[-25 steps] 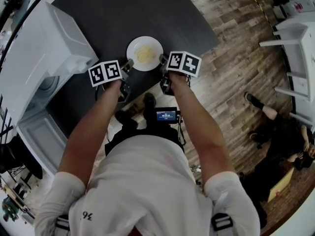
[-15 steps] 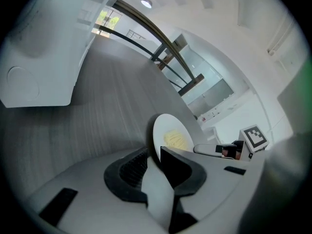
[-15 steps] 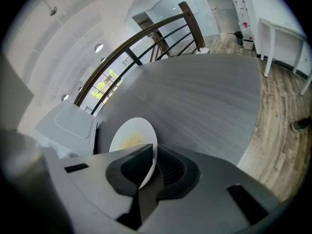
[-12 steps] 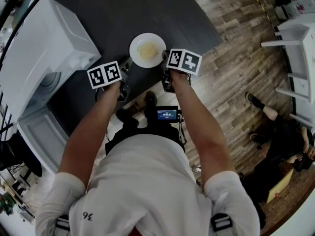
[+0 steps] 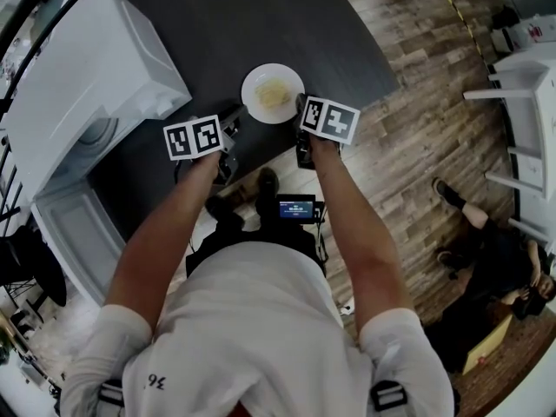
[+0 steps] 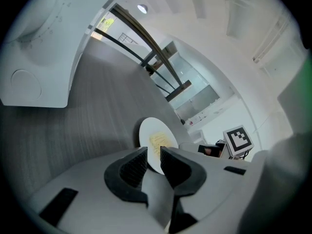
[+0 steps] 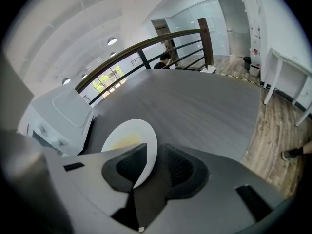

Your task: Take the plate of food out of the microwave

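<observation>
From the head view the plate (image 5: 273,94) of yellow food lies on the dark table (image 5: 261,16), outside the white microwave (image 5: 95,68) at left. Only the gripper views show the jaws: the left gripper (image 6: 153,152) has just been opening and stands apart with the plate's rim at its mouth, and the right gripper (image 7: 155,152) is apart too, the rim between its pads. Both forearms (image 5: 165,224) reach forward side by side, with the grippers angled down at either side of the plate.

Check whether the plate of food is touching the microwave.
Apart. The head view shows the plate resting on the dark table, with a strip of bare tabletop between its rim and the white microwave.
</observation>
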